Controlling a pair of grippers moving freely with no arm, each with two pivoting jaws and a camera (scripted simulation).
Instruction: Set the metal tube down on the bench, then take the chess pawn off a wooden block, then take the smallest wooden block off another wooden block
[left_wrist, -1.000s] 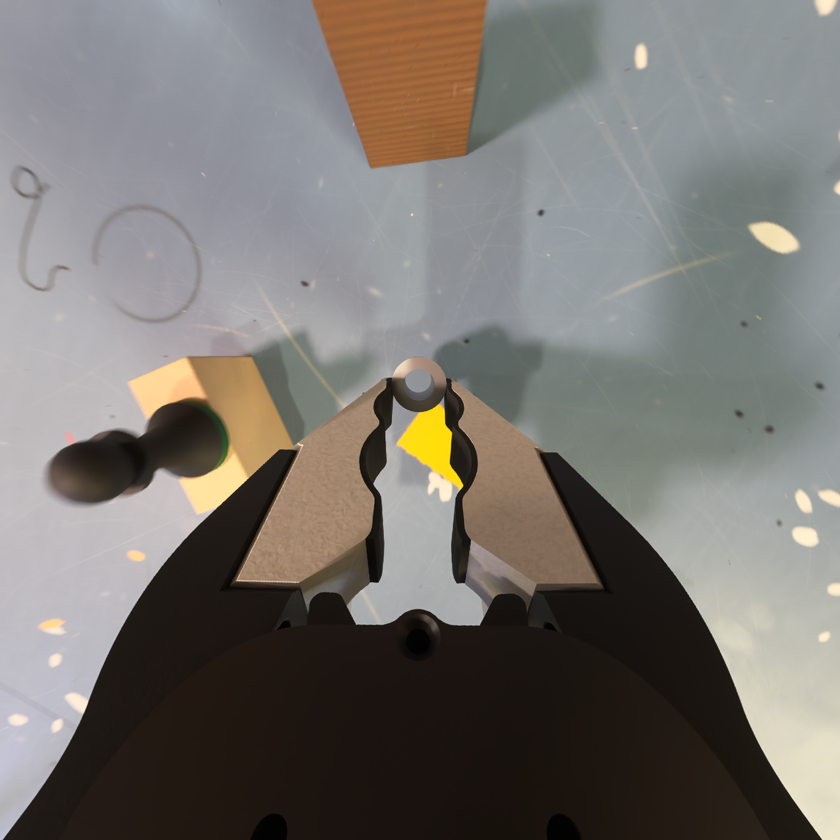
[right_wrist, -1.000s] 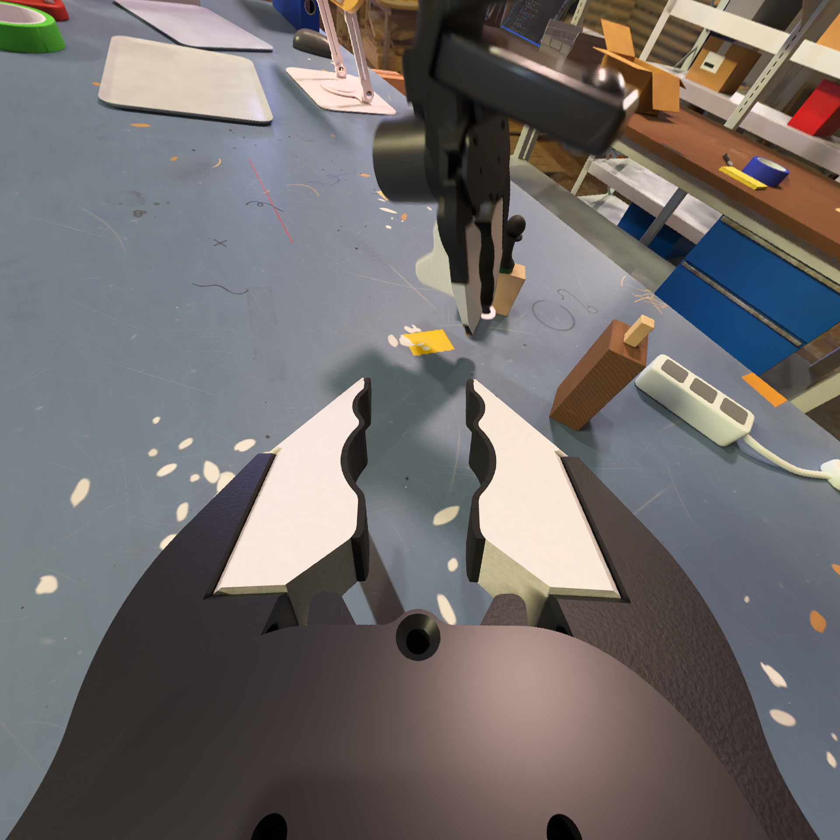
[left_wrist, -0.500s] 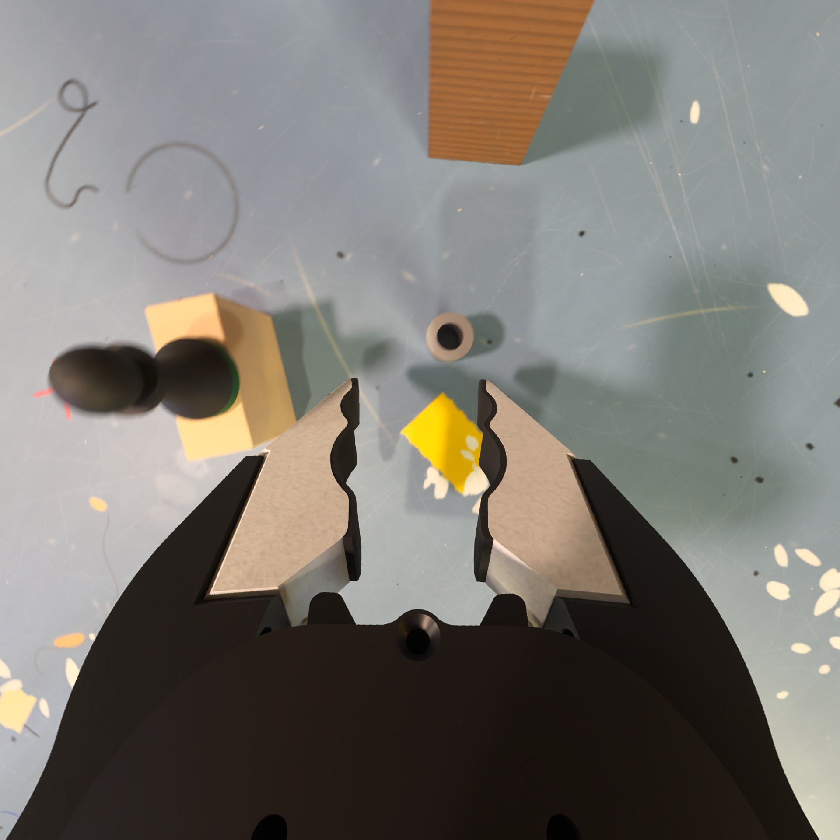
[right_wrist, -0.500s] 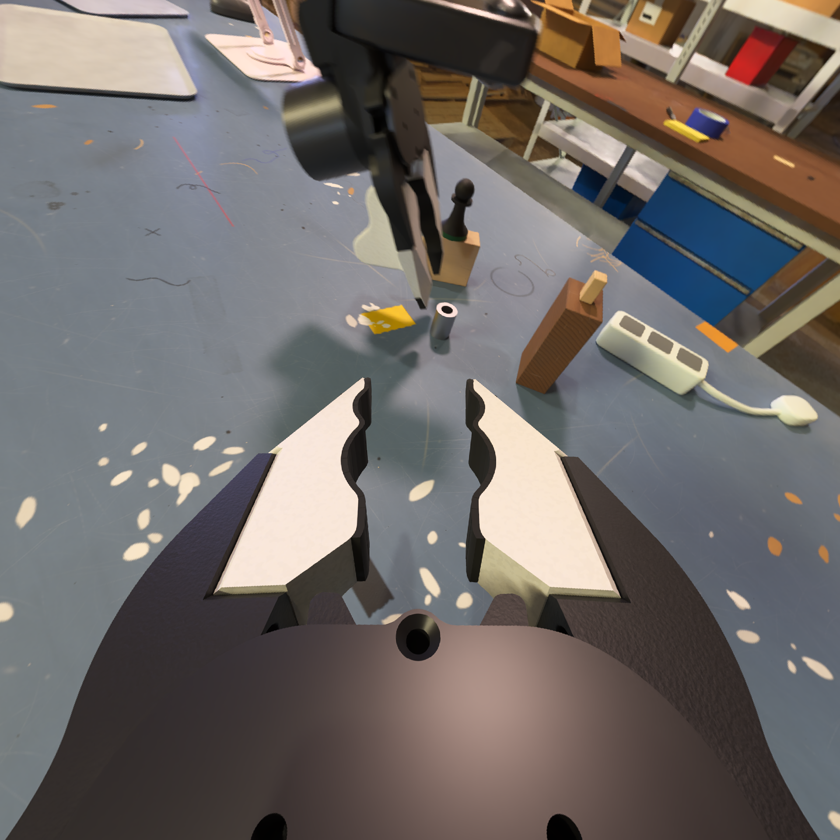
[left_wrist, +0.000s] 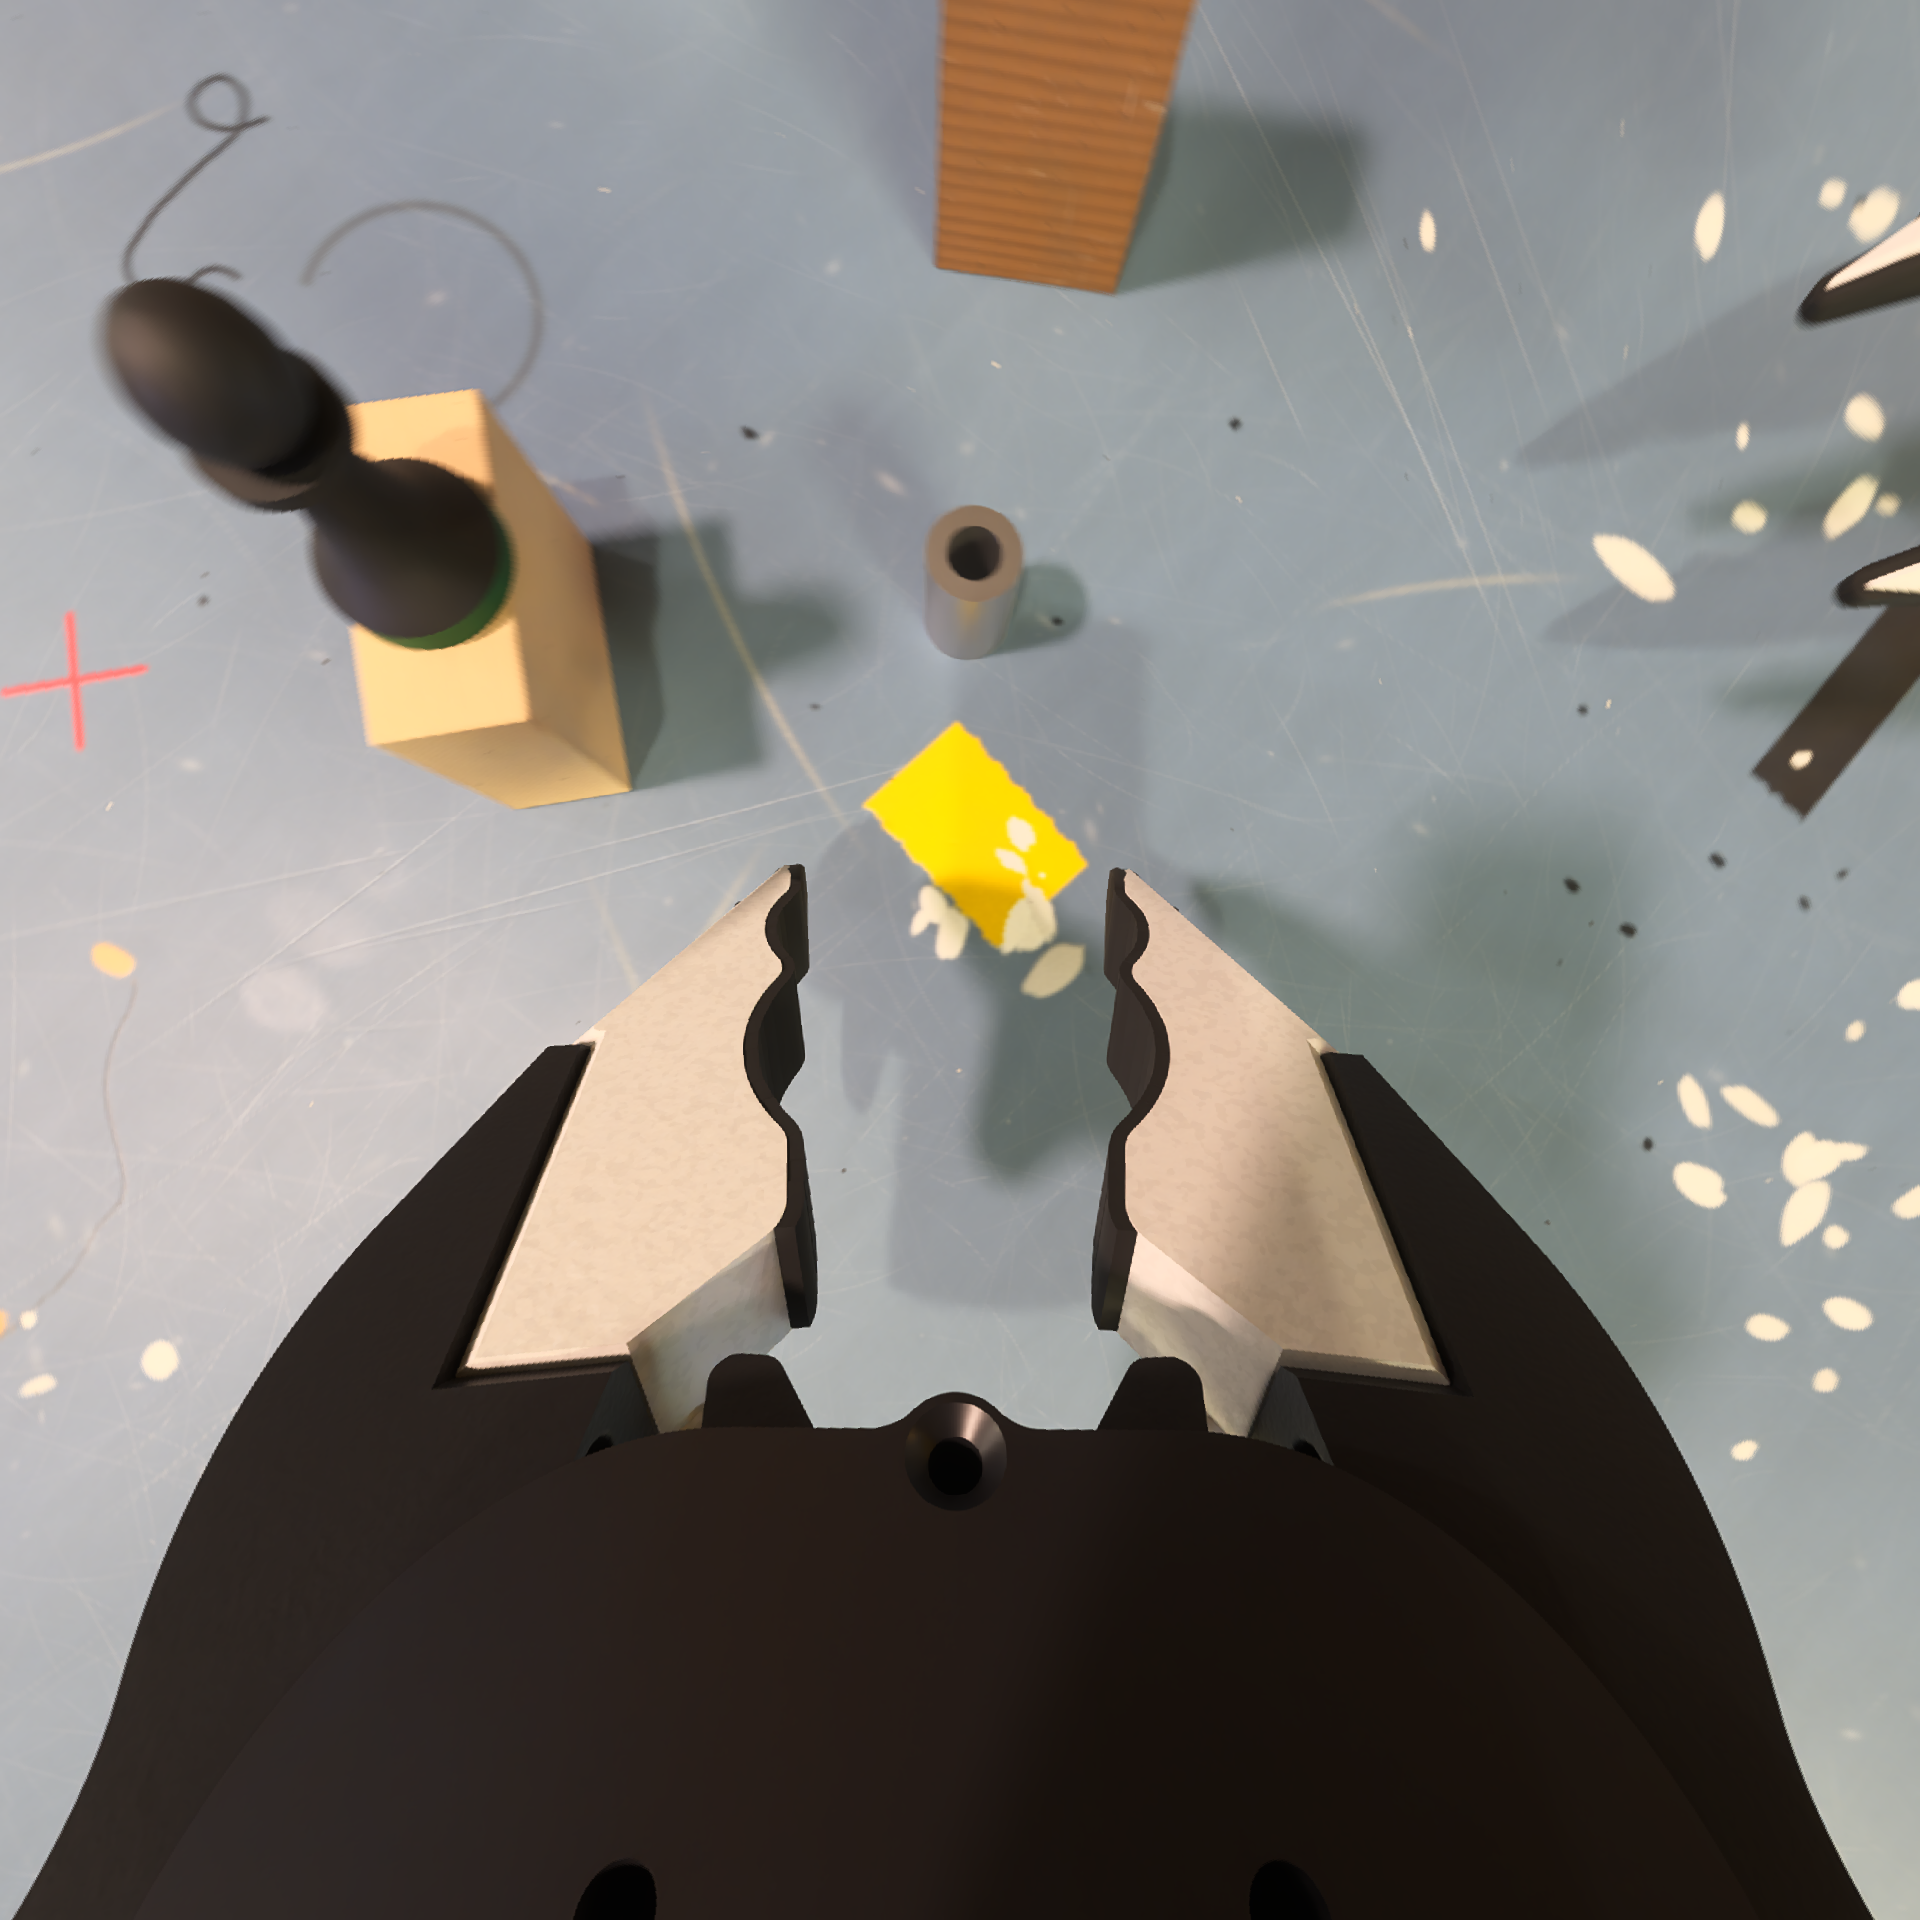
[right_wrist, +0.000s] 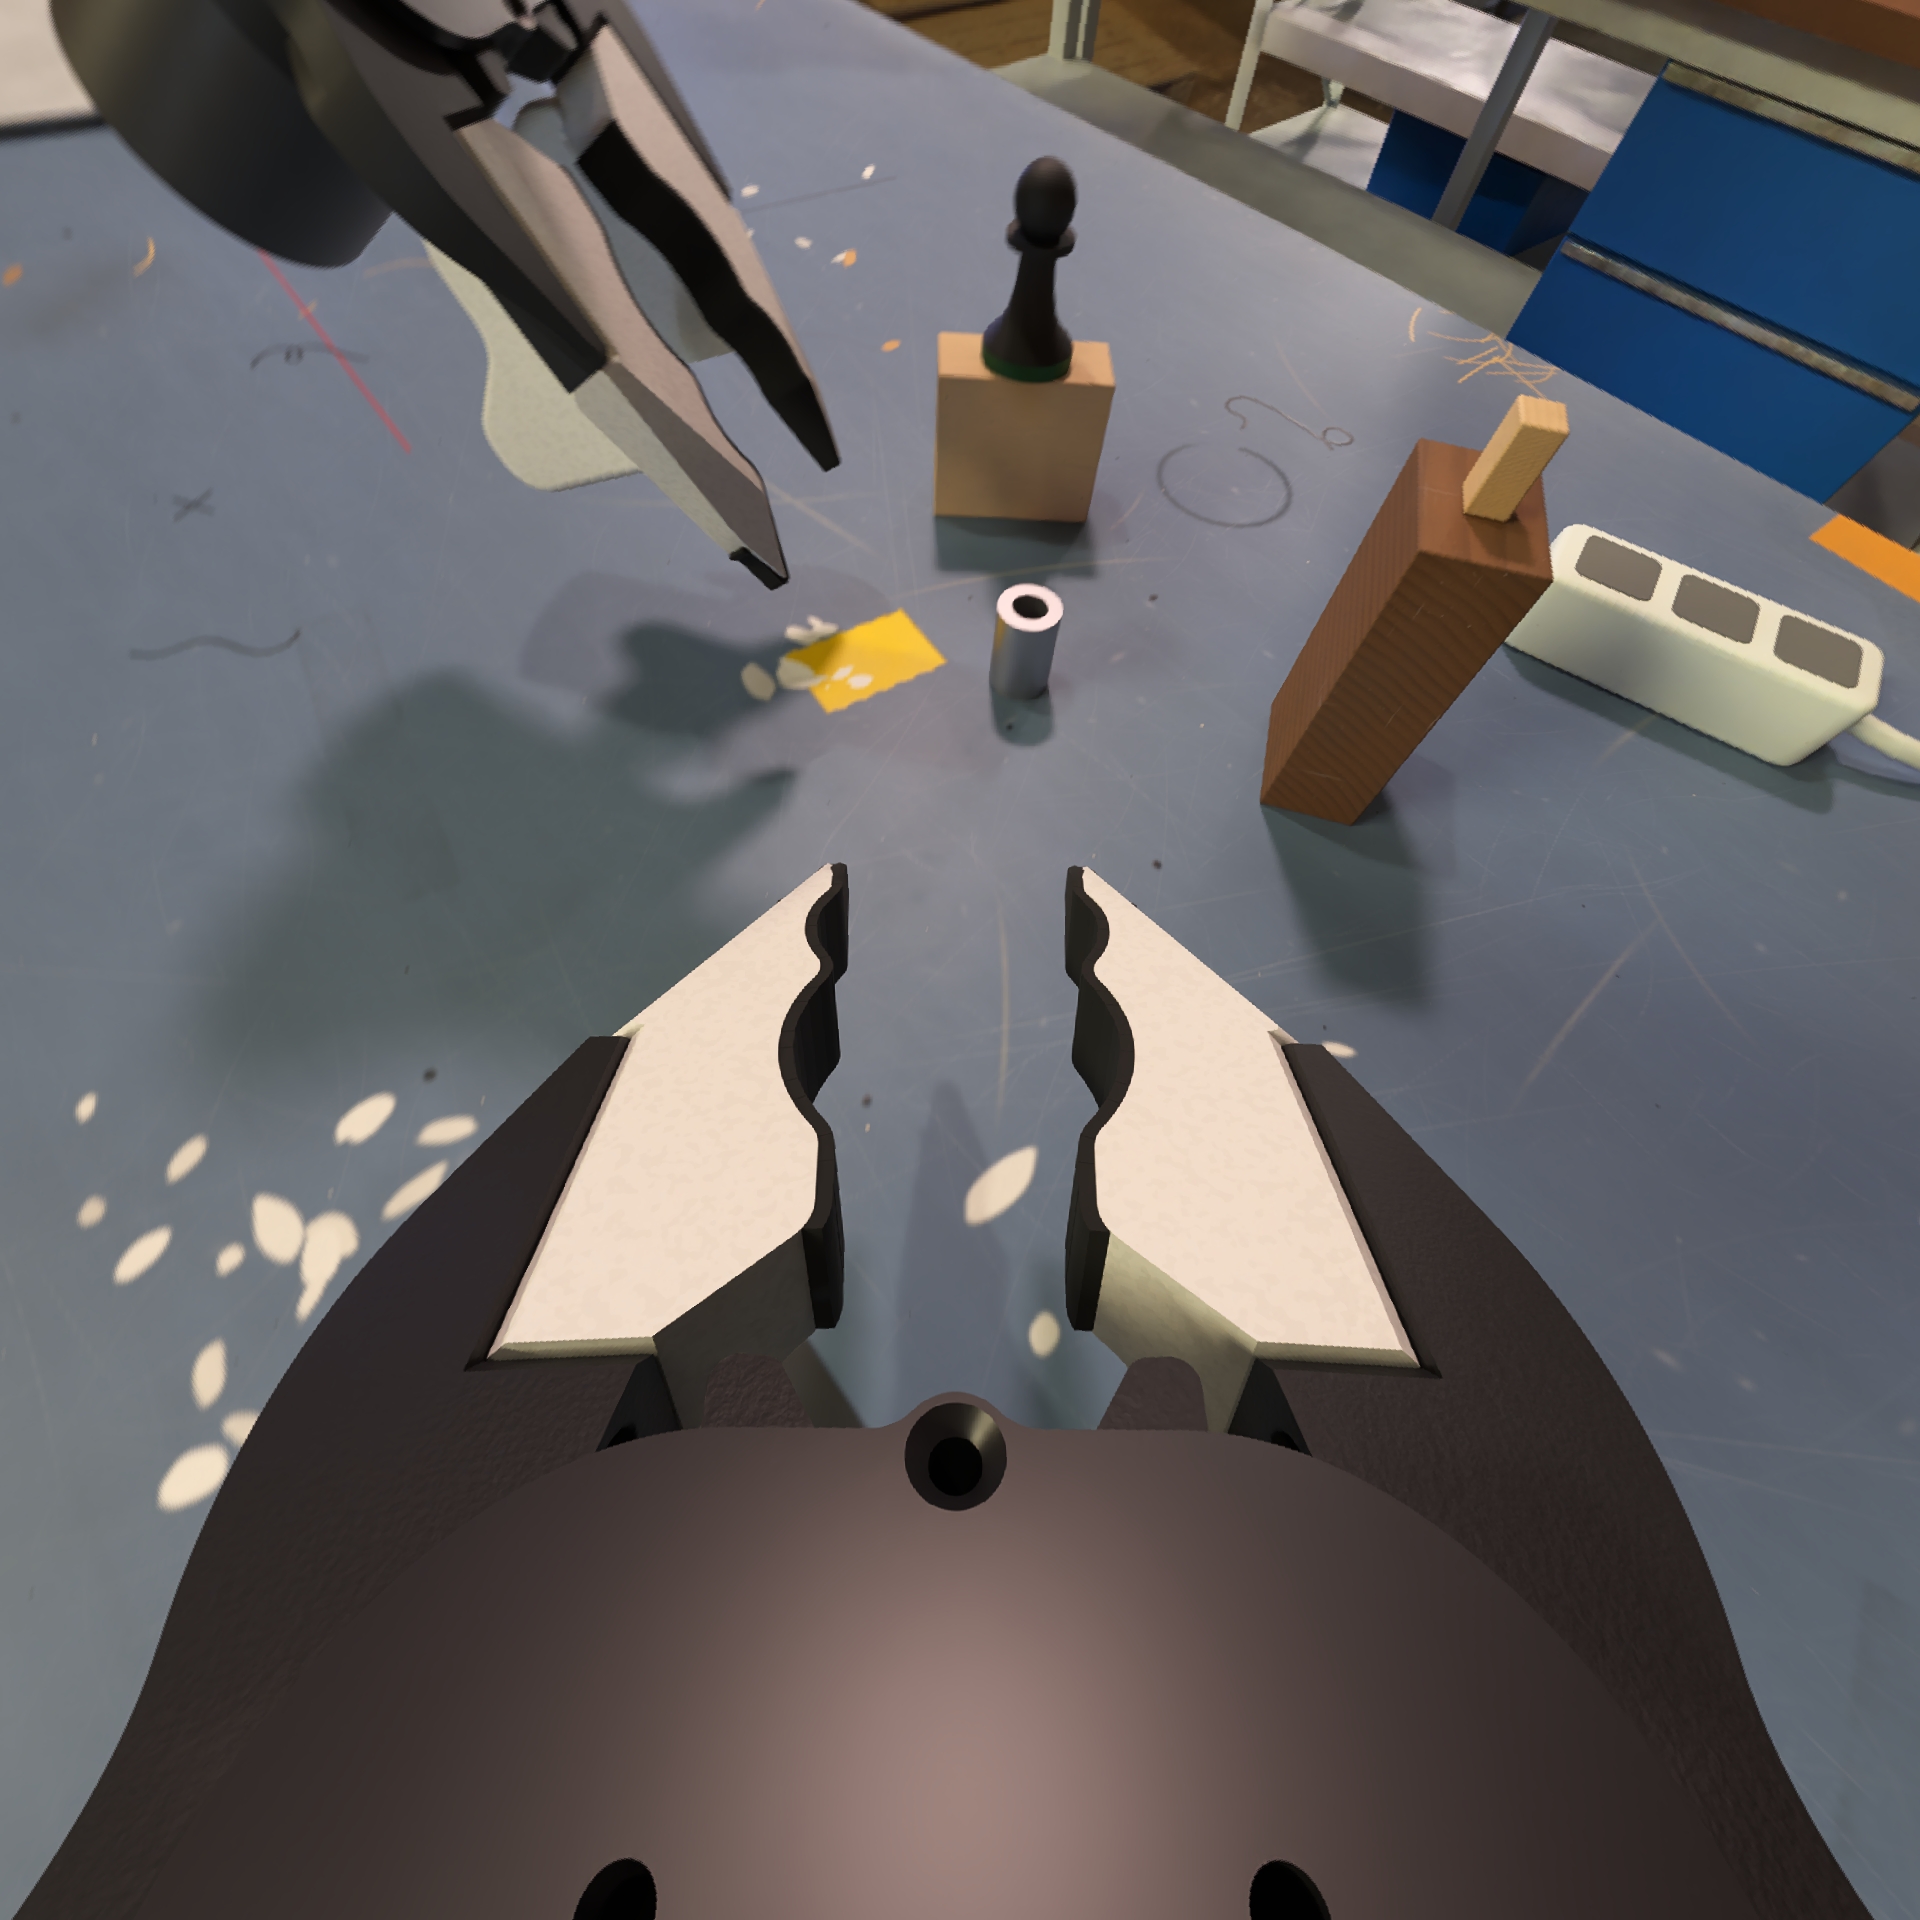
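Left wrist view: left gripper released, jaws apart w/ nothing between, above bench. Metal tube upright, free room around it. Chess pawn on pale wooden block.

Right wrist view: right gripper also released, empty; smallest wooden block atop brown wooden block, near bench edge.

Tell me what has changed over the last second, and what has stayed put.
The left gripper let go of the metal tube, opened, and pulled up and away; the tube now stands upright on the bench, beside the yellow scrap. The right gripper moved closer to the objects, jaws open as before. The chess pawn on its pale block and the smallest wooden block on the brown block have not moved.
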